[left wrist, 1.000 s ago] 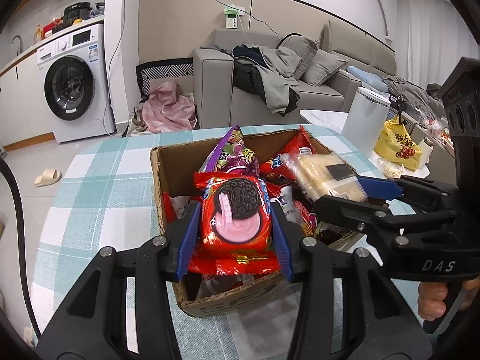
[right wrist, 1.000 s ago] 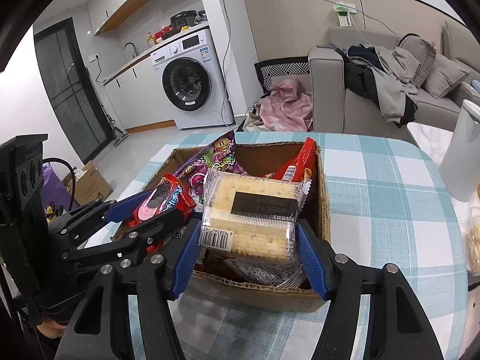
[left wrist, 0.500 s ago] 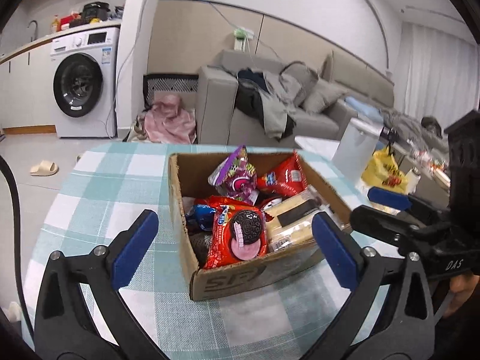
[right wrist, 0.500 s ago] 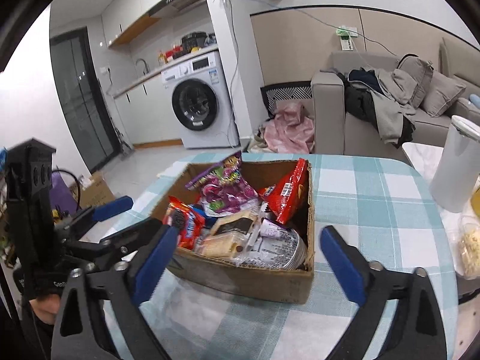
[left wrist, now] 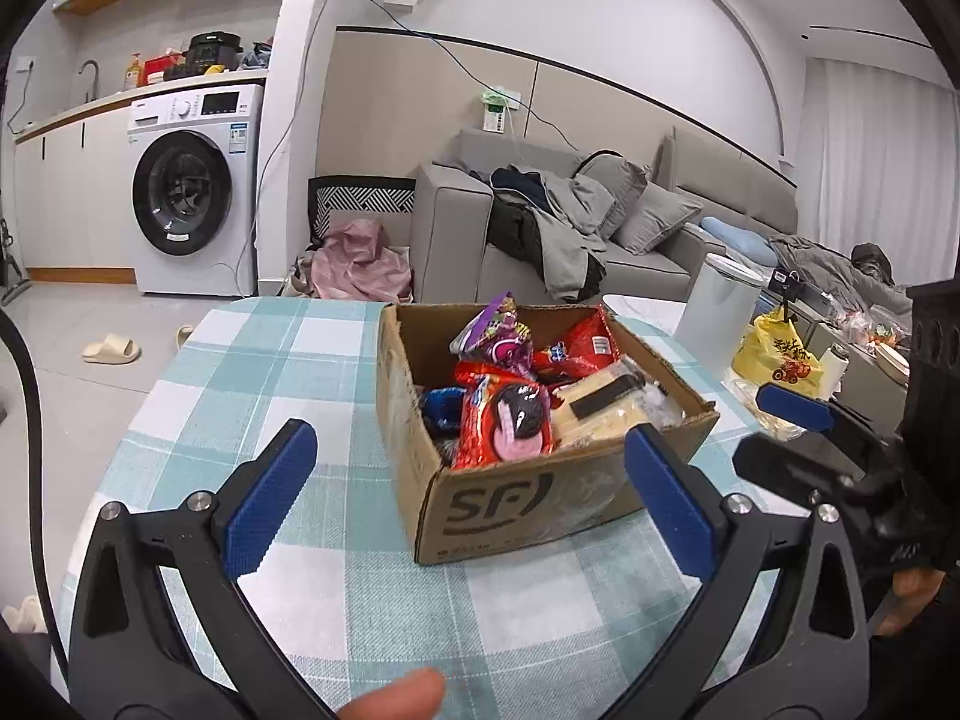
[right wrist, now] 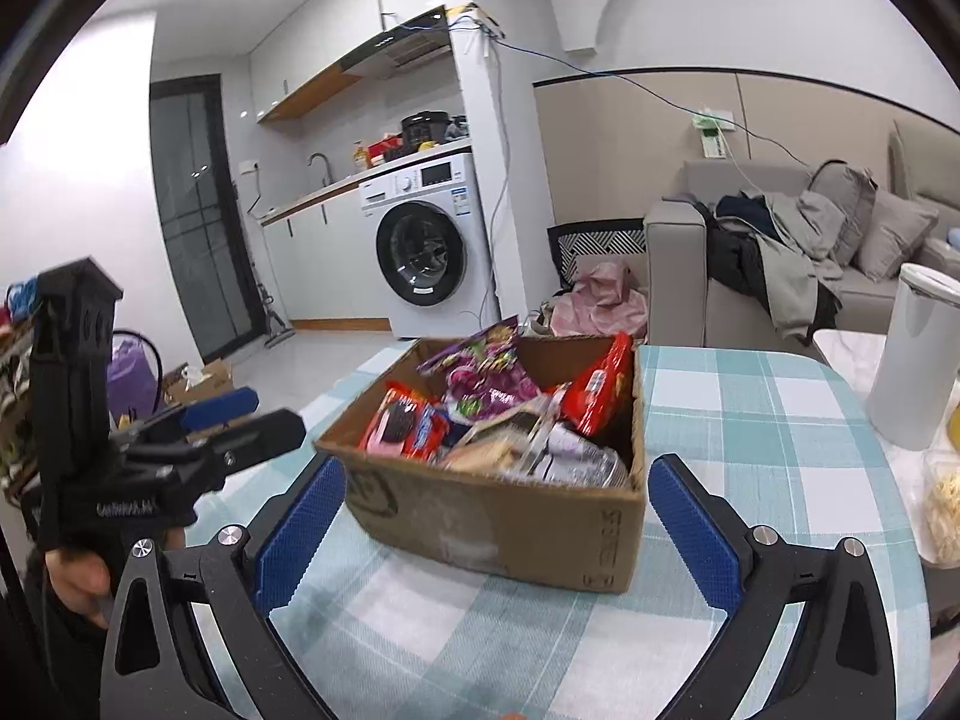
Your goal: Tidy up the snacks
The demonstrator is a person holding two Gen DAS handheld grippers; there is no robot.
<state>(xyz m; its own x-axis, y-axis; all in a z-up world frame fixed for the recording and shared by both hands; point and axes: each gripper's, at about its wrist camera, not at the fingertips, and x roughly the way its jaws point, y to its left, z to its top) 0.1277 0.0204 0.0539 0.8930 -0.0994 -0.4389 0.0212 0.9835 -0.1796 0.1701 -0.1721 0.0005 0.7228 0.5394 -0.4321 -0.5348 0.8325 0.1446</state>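
A cardboard box (left wrist: 540, 498) (right wrist: 510, 522) stands on the checked tablecloth, filled with snacks. Inside lie a red cookie packet (left wrist: 504, 426) (right wrist: 402, 426), a clear cracker pack (left wrist: 600, 405) (right wrist: 498, 444), a purple bag (left wrist: 498, 342) (right wrist: 486, 378) and a red bag (left wrist: 579, 348) (right wrist: 600, 396). My left gripper (left wrist: 469, 429) is open, its blue pads wide apart in front of the box and holding nothing. My right gripper (right wrist: 498, 468) is also open and empty, spanning the box's near wall without touching it. Each gripper shows at the edge of the other's view (left wrist: 774, 432) (right wrist: 252, 417).
A white cylindrical container (left wrist: 717, 324) (right wrist: 918, 354) stands right of the box, with a yellow bag (left wrist: 780, 354) and a clear food tub (right wrist: 948, 510) beyond it. The tablecloth (left wrist: 252, 372) lies bare left of the box. A fingertip (left wrist: 396, 699) shows at the bottom edge.
The left gripper let go of the red cookie packet and the right let go of the cracker pack. Both packs now lie in the box, and both grippers have drawn back with jaws wide.
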